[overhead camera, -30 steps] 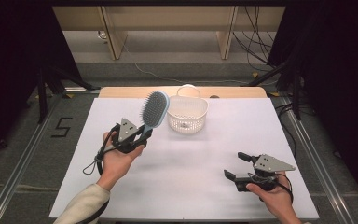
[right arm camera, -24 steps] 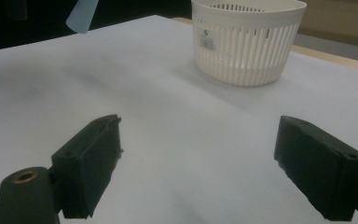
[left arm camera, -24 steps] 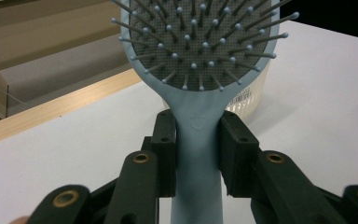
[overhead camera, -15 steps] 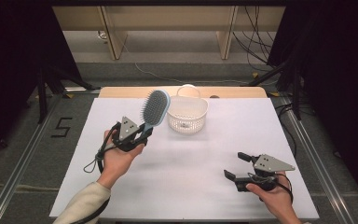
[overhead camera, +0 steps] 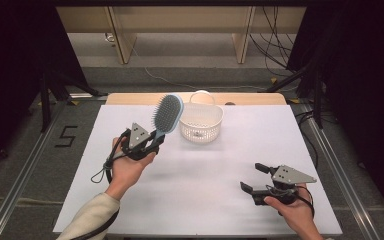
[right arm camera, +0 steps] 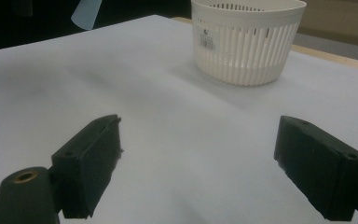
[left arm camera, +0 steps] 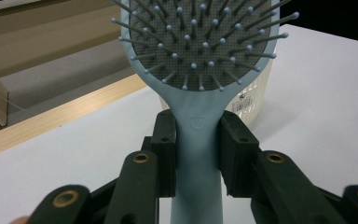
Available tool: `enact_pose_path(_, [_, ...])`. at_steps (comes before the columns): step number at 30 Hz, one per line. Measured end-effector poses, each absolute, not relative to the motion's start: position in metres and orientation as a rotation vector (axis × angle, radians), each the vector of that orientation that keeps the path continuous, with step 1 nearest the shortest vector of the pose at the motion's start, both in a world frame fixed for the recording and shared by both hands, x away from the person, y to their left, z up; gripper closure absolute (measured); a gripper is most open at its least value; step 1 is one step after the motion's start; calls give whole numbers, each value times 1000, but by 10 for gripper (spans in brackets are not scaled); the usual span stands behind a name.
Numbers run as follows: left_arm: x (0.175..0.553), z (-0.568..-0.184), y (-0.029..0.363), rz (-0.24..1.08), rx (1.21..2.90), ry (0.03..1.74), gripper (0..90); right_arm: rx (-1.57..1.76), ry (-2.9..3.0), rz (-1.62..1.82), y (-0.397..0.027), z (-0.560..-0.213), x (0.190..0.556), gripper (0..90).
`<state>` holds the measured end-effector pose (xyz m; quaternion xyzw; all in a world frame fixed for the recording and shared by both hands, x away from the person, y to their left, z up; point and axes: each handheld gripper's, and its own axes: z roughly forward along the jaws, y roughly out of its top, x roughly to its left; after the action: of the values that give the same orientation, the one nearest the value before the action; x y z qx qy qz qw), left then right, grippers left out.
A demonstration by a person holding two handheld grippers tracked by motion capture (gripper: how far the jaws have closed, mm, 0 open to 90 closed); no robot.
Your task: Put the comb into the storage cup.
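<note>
The left tongs (overhead camera: pixel 152 143) are gripping a pale blue hairbrush (overhead camera: pixel 167 113) by its handle, both black pads pressing tight against the narrow neck just below the bristle head. The brush is rising up and away from those tongs, tilted, its grey bristled face turned toward the person's side, clear of the white table (overhead camera: pixel 130 200). Just beyond the brush head, a little to its right, a white slotted basket (overhead camera: pixel 201 122) is sitting on the table. The right tongs (overhead camera: pixel 252 177) are resting low near the table's front right, well apart from the brush, their jaws standing wide with nothing between them, pointing across toward the basket.
</note>
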<state>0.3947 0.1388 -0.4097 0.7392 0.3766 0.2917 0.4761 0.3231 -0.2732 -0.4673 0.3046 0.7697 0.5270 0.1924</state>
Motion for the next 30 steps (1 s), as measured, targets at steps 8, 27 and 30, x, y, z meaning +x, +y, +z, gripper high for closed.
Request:
enact_pose_path(8, [397, -407, 138, 715, 1799, 917, 698, 855, 2160, 1480, -273, -467, 323, 154])
enact_pose_path(27, [401, -404, 136, 715, 1795, 910, 698, 858, 2159, 1479, -274, -467, 323, 154])
enact_pose_path(30, [402, -404, 135, 715, 1794, 908, 698, 857, 2159, 1480, -274, -467, 323, 154])
